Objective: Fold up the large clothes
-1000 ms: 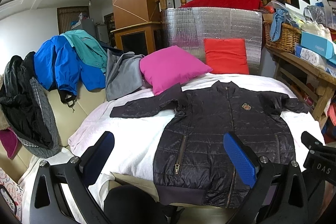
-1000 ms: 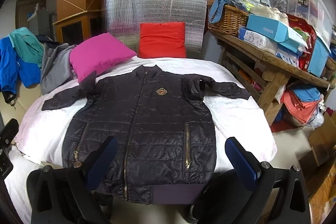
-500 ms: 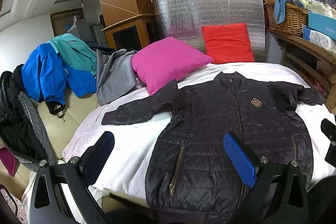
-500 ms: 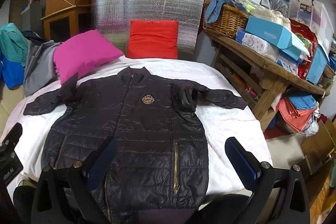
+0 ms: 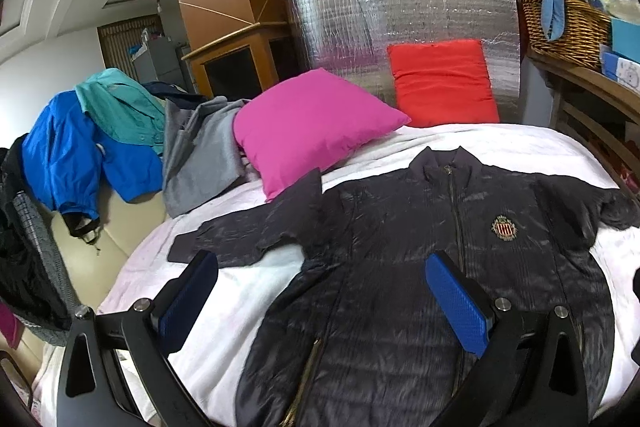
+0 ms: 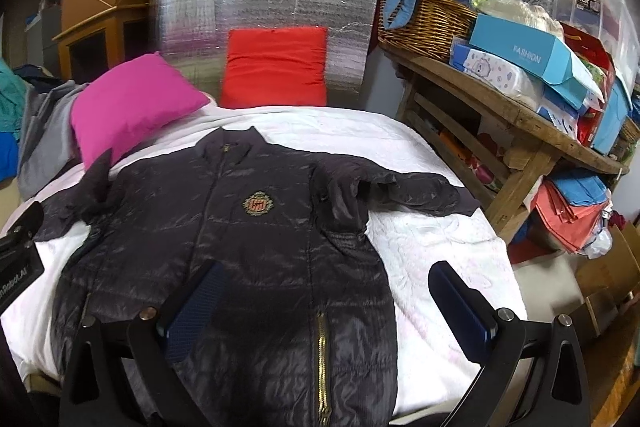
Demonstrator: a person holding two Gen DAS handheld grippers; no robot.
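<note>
A black jacket lies face up, zipped and unfolded, on the white bedspread, sleeves spread. The left tongs and right tongs hover above it, jaws wide apart and empty; all folding remains ahead.

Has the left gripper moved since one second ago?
Yes. The left gripper has advanced over the jacket, toward the red pillow, which now looks larger and nearer in the left wrist view.
</note>
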